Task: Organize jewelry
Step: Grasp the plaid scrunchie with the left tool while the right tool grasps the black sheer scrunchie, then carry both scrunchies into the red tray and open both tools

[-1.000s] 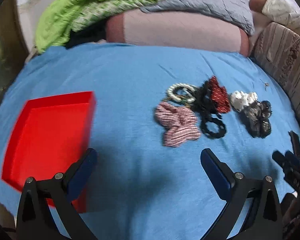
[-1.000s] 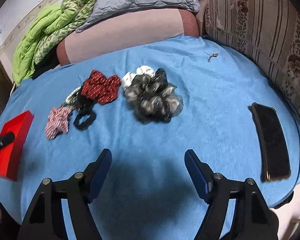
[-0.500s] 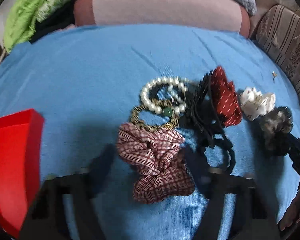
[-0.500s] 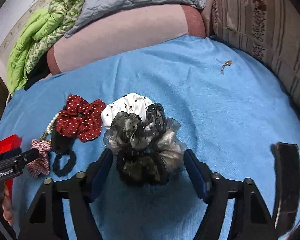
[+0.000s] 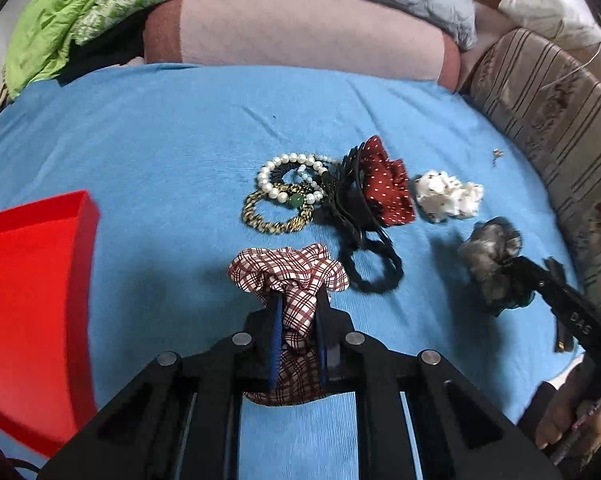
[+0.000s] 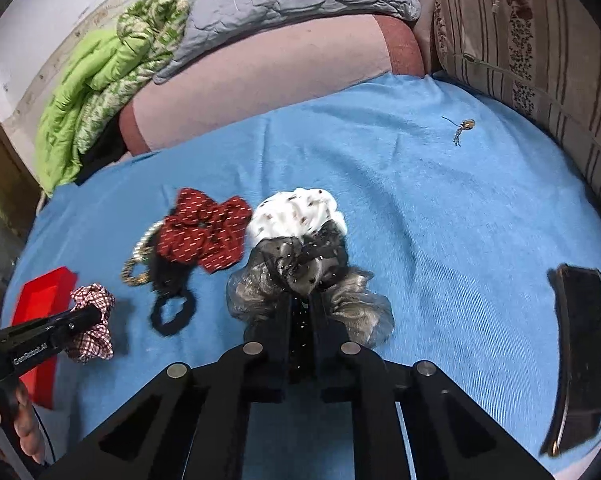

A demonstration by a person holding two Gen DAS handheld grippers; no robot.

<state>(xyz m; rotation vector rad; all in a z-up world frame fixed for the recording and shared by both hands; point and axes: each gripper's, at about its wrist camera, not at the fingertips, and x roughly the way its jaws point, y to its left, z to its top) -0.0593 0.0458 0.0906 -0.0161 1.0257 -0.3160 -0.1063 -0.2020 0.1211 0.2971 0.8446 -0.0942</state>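
Left gripper [image 5: 298,304] clamped on the plaid scrunchie [image 5: 288,272], beside the red tray [image 5: 32,280]. Right gripper [image 6: 300,304] pinching the grey-black tulle scrunchie [image 6: 300,272], touching the white dotted scrunchie [image 6: 296,212]. Pearl bracelet [image 5: 276,176] and red dotted scrunchie [image 5: 384,184] lying on the blue sheet [image 5: 160,140].

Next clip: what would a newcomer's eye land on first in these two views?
Both grippers are shut on scrunchies: the left gripper pinches a red plaid scrunchie, and the right gripper pinches a sheer black-grey scrunchie. A bright red tray sits to the left on the blue sheet, and pearl bracelets lie mid-sheet beside a red dotted scrunchie.
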